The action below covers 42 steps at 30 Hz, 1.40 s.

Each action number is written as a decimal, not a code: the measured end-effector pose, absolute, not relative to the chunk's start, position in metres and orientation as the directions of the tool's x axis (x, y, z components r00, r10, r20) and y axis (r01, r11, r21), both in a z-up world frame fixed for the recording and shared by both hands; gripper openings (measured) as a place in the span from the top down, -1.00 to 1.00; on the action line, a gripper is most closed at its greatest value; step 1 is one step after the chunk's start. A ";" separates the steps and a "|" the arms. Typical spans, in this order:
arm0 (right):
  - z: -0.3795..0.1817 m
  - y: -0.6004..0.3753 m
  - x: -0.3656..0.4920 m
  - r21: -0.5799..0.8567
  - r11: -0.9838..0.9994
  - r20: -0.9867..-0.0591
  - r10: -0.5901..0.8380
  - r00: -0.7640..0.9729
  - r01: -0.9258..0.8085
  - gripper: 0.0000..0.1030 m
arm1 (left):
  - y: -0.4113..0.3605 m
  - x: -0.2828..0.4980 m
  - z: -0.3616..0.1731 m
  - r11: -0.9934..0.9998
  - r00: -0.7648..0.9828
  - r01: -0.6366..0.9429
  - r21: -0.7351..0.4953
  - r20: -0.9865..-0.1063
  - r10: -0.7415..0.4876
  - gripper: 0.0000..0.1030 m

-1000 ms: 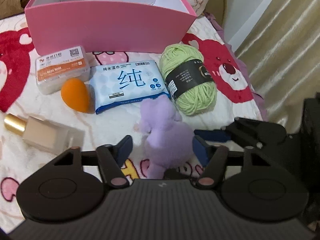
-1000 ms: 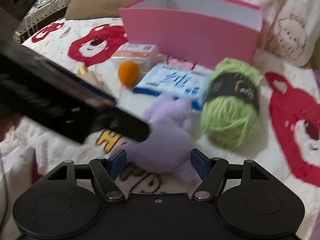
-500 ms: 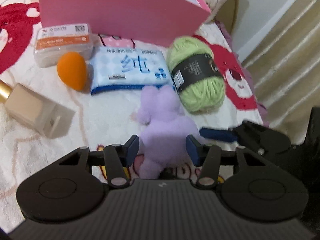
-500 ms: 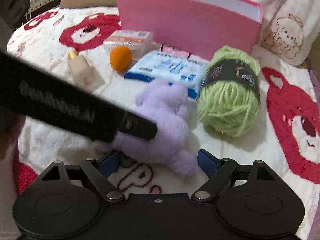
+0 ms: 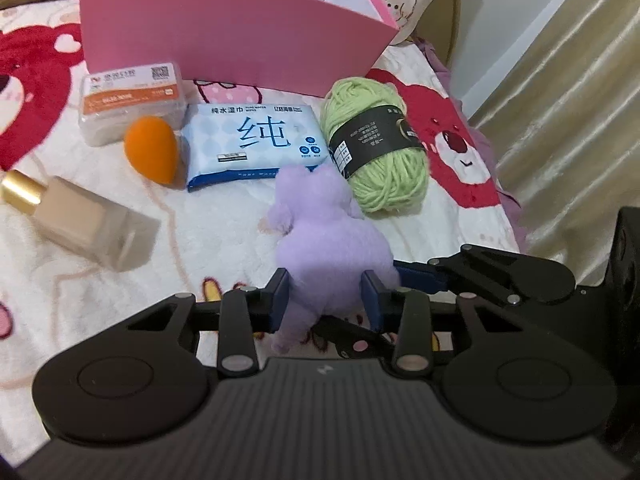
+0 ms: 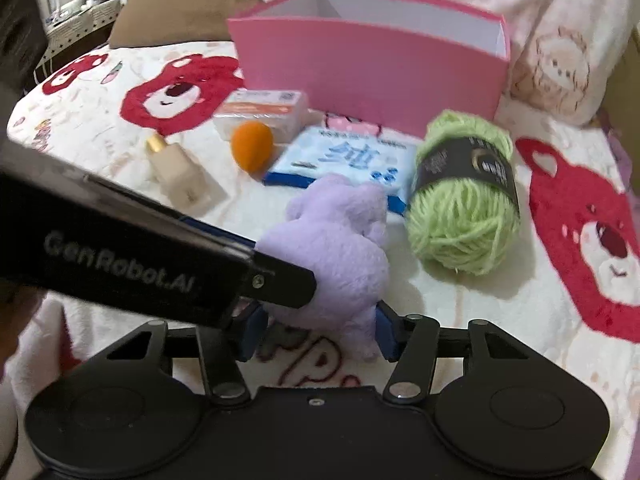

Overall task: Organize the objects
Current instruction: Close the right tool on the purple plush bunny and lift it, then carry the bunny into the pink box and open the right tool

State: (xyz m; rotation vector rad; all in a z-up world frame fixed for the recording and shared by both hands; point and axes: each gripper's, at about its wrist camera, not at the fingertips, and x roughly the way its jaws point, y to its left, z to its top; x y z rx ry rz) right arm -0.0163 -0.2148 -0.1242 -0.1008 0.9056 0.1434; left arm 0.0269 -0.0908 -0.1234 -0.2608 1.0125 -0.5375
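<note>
1. Left wrist view: the left gripper (image 5: 325,294) is narrowed onto the rear of the purple plush toy (image 5: 324,236), with both blue pads pressed against its sides. The toy lies on the bed blanket (image 5: 224,220), its front end touching the near edge of the wet wipes pack (image 5: 254,142).
2. Left wrist view: the right gripper (image 5: 408,270) enters from the right, one blue finger touching the toy's flank. Whether it grips cannot be told from this view.
3. Left wrist view: the green yarn ball (image 5: 374,144) lies just beside the toy. The orange sponge (image 5: 152,150), the swab box (image 5: 132,102) and the foundation bottle (image 5: 76,220) lie to the left. The pink box (image 5: 224,44) stands behind them all, open at the top.
4. Right wrist view: the right gripper (image 6: 316,332) is partly closed around the toy's (image 6: 336,248) lower end. The right pad touches the fur; the left pad is partly hidden behind the left gripper's body (image 6: 132,256), which crosses the view and reaches the toy.
5. Right wrist view: the visible part of the pink box (image 6: 372,60) interior shows nothing inside.
6. Progress, as a judgement: the task is at an early stage. No item appears stored. The toy is the item in hand, grasped but not yet lifted clear. Five other items remain on the bed.
</note>
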 end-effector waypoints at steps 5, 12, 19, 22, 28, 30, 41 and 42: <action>-0.107 -0.198 -0.027 -0.037 0.987 -0.772 0.071 0.632 -0.155 -0.16 | -0.078 0.017 -0.103 0.838 0.402 0.332 -0.434 -0.739 -0.542 0.27; -0.068 -0.183 -0.026 -0.043 0.985 -0.747 0.081 0.660 -0.169 -0.16 | -0.058 0.021 -0.061 0.820 0.387 0.377 -0.431 -0.731 -0.562 0.27; -0.022 -0.181 -0.009 -0.074 0.986 -0.696 0.055 0.716 -0.148 -0.16 | -0.055 0.038 -0.007 0.807 0.429 0.443 -0.389 -0.699 -0.572 0.27; -0.001 -0.183 0.000 -0.090 0.986 -0.673 0.044 0.738 -0.140 -0.16 | -0.056 0.051 0.017 0.802 0.439 0.468 -0.371 -0.690 -0.575 0.27; 0.036 -0.197 0.029 -0.109 0.984 -0.632 0.039 0.774 -0.138 -0.16 | -0.059 0.079 0.060 0.798 0.479 0.498 -0.338 -0.660 -0.579 0.27; 0.048 -0.202 0.039 -0.108 0.984 -0.628 0.041 0.777 -0.139 -0.11 | -0.058 0.087 0.073 0.795 0.507 0.501 -0.341 -0.629 -0.589 0.27; 0.075 -0.233 0.087 -0.143 0.982 -0.631 0.004 0.776 -0.120 0.00 | -0.083 0.142 0.100 0.810 0.528 0.484 -0.330 -0.628 -0.572 0.27; 0.074 -0.238 0.096 -0.146 0.983 -0.639 -0.005 0.769 -0.115 0.00 | -0.086 0.147 0.096 0.813 0.536 0.483 -0.324 -0.625 -0.568 0.28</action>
